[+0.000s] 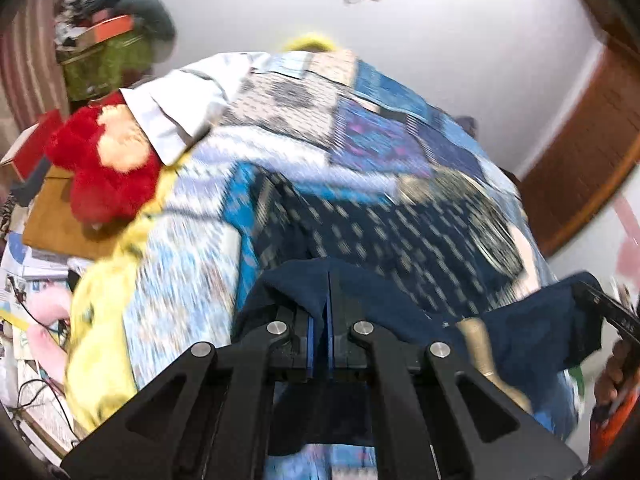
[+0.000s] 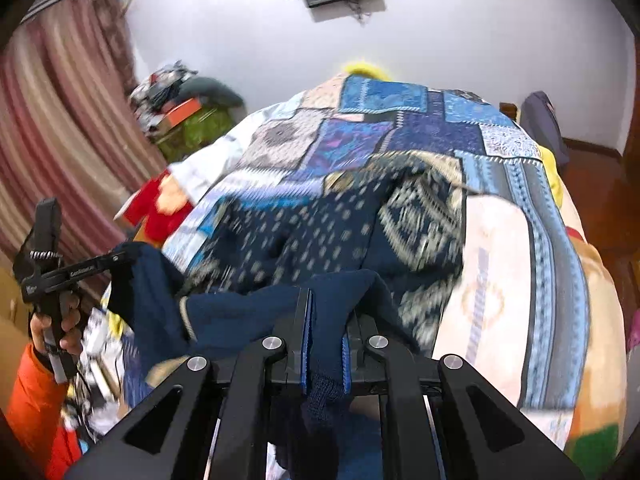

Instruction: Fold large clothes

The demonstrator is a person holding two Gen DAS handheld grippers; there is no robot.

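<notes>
A large dark navy garment with a beige dotted pattern lies bunched on the bed, blurred by motion. Its plain navy edge is lifted off the bed. At the bottom centre of the left wrist view, my left gripper is shut on that edge. The fabric sags rightwards to my right gripper, which pinches it too. In the right wrist view my right gripper is shut on the navy edge, with a fold hanging between its fingers. My left gripper grips the same edge at the left, held by a hand in an orange sleeve.
A blue patchwork quilt covers the bed. A red plush toy and a pale folded shirt lie at its left side, with yellow bedding below. Clutter and a striped curtain stand left. A wooden door is on the right.
</notes>
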